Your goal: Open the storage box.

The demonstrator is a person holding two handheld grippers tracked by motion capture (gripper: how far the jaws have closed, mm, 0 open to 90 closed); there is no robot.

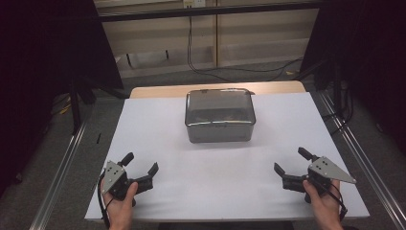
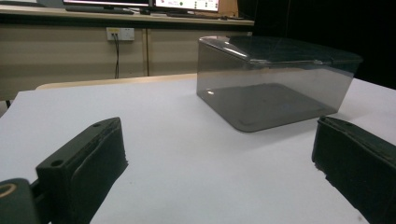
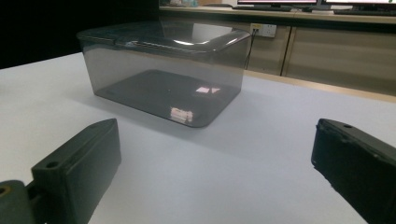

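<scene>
A smoky clear plastic box (image 1: 219, 115) with a closed lid stands at the middle back of the white table top (image 1: 220, 163). My left gripper (image 1: 140, 163) rests near the front left corner, held by a hand, jaws wide open with nothing between them. My right gripper (image 1: 292, 160) rests near the front right, also open and empty. In the left gripper view the box (image 2: 275, 79) stands ahead and to the right, between and beyond the jaws. In the right gripper view the box (image 3: 166, 70) stands ahead and to the left. Both grippers are well apart from it.
A wooden table edge (image 1: 158, 91) shows behind the white sheet. Metal rails (image 1: 62, 167) run along both sides of the table. Cables (image 1: 230, 69) lie on the floor behind. A cabinet wall with a power socket (image 2: 119, 33) stands beyond the table.
</scene>
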